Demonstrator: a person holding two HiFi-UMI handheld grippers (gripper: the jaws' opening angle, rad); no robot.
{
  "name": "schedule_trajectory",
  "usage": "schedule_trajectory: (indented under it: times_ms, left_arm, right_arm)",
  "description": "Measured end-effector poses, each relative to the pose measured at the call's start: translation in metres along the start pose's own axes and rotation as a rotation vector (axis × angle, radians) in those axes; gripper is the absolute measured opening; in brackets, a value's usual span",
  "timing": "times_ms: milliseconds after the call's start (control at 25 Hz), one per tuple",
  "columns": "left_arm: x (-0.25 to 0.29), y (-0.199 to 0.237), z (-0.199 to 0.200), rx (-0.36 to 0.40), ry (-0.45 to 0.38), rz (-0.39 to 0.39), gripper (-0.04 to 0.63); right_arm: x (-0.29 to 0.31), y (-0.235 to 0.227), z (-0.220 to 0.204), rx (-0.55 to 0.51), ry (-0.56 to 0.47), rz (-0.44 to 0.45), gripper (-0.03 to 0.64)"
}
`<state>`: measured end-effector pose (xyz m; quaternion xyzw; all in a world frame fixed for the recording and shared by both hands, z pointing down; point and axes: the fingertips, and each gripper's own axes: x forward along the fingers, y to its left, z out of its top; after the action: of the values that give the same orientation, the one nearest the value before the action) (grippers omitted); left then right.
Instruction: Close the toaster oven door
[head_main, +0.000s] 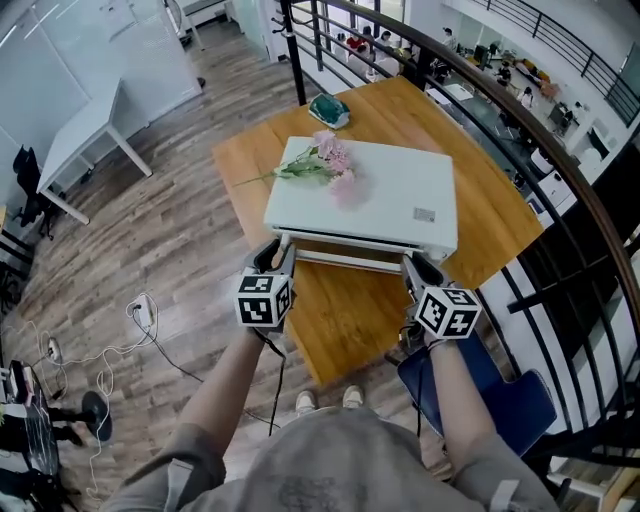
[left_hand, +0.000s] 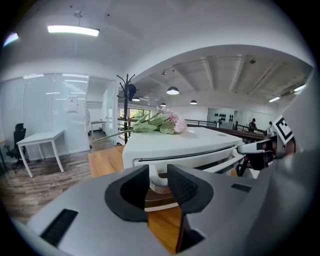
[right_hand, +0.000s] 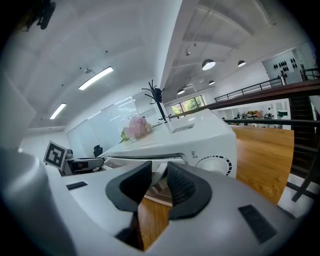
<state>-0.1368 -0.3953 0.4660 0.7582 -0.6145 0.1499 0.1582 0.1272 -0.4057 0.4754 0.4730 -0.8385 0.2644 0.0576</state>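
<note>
A white toaster oven (head_main: 370, 195) stands on the wooden table (head_main: 350, 325), its front facing me and its door a little ajar. The white door handle (head_main: 345, 262) runs along the front. My left gripper (head_main: 273, 250) is shut on the handle's left end; in the left gripper view the handle (left_hand: 159, 181) sits between the dark pads of that gripper (left_hand: 158, 186). My right gripper (head_main: 418, 268) is shut on the handle's right end (right_hand: 157, 172), with its pads (right_hand: 181, 187) on either side, beside the oven's dial (right_hand: 215, 165).
Pink flowers (head_main: 325, 160) lie on the oven's top. A teal object (head_main: 328, 110) rests at the table's far edge. A blue chair (head_main: 500, 395) stands at my right, a dark railing (head_main: 560, 170) curves behind, and cables (head_main: 140, 320) lie on the floor at the left.
</note>
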Motion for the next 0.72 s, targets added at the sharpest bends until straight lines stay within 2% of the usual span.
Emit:
schedule_trajectory:
  times_ms: [120,240,440,720]
  left_arm:
    - [-0.006,-0.007,0.001,0.032,-0.002,0.012,0.117]
    - [-0.026,-0.022,0.007,0.029,-0.032,-0.009,0.104]
    - [-0.069,-0.047,0.059,0.049,-0.157,-0.07,0.091]
    - [-0.144,-0.07,0.148,0.22,-0.353,-0.124,0.073]
  right_arm:
    - [-0.004,-0.005,0.011,-0.049,-0.034,-0.03,0.112]
    - [-0.024,0.004,0.027,-0.074,-0.059,-0.009,0.107]
    - [-0.065,0.042,0.075,-0.173,-0.147,0.065,0.066]
    - [-0.137,0.126,0.148,-0.321,-0.325,0.21,0.041]
